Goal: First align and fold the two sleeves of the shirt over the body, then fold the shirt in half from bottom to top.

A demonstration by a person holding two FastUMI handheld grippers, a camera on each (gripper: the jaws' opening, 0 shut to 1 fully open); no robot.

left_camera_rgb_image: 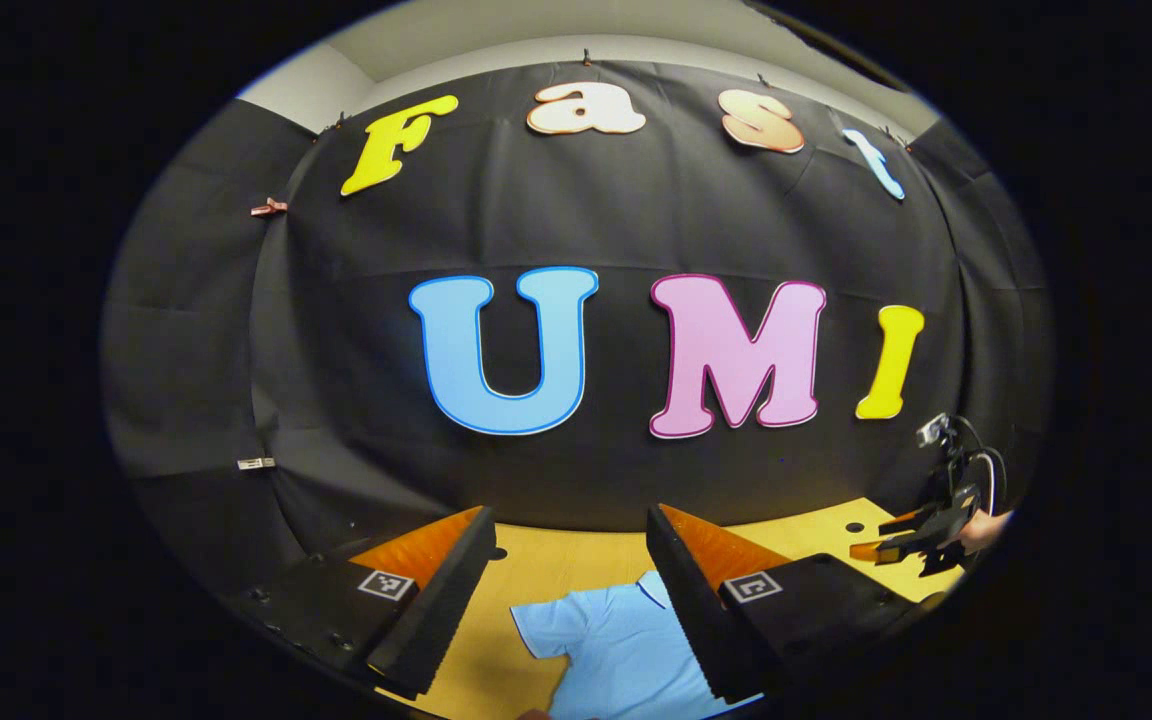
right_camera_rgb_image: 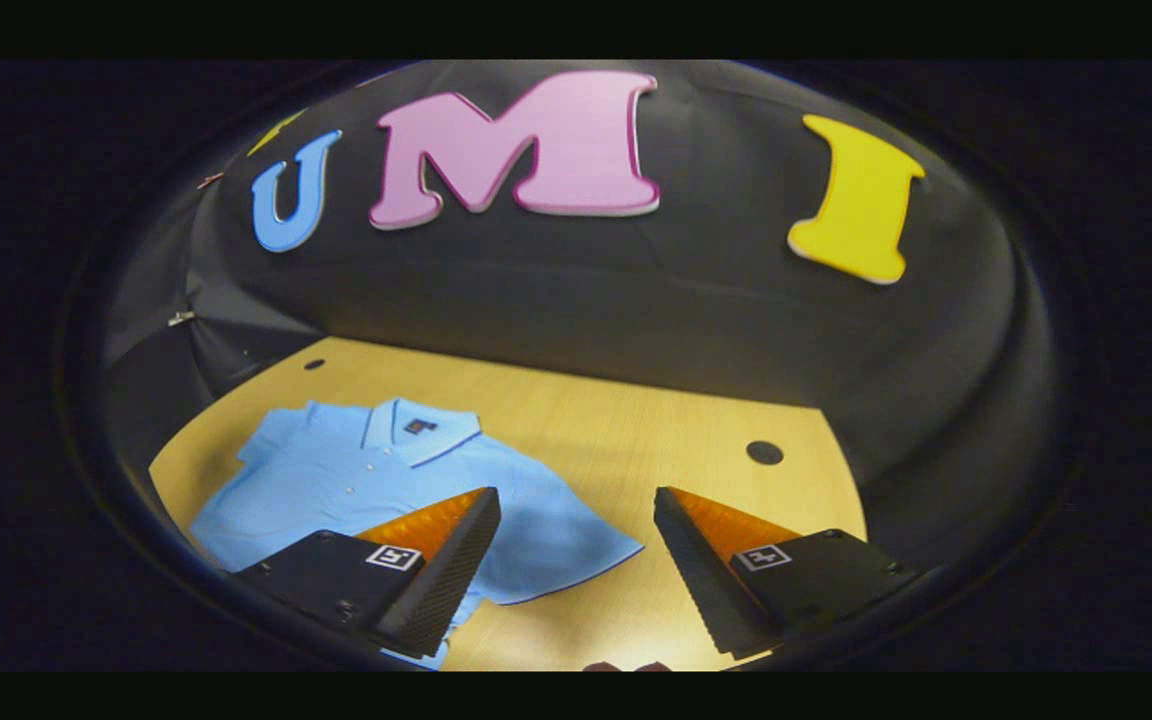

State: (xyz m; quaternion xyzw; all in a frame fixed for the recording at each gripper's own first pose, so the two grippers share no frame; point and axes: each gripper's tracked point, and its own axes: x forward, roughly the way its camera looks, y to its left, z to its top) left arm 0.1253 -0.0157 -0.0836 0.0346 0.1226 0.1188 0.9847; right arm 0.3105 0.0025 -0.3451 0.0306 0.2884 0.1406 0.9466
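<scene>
A light blue polo shirt point(right_camera_rgb_image: 356, 480) lies flat and face up on the wooden table point(right_camera_rgb_image: 636, 420), its collar point(right_camera_rgb_image: 421, 425) toward the booth wall and both short sleeves spread out. My right gripper point(right_camera_rgb_image: 576, 495) hovers open above the table, just beyond the shirt's near sleeve point(right_camera_rgb_image: 556, 545), with nothing between its fingers. In the left gripper view the shirt point(left_camera_rgb_image: 616, 650) lies below my left gripper point(left_camera_rgb_image: 568, 530), which is open, empty and raised over the shirt's sleeve and shoulder. My right gripper point(left_camera_rgb_image: 881, 535) appears there too, far to the right, held by a hand point(left_camera_rgb_image: 986, 528).
The table point(left_camera_rgb_image: 556, 570) ends at the black cloth wall close behind the shirt. Round holes point(right_camera_rgb_image: 764, 452) sit in the tabletop near its far corners. Bare wood stretches to the right of the shirt.
</scene>
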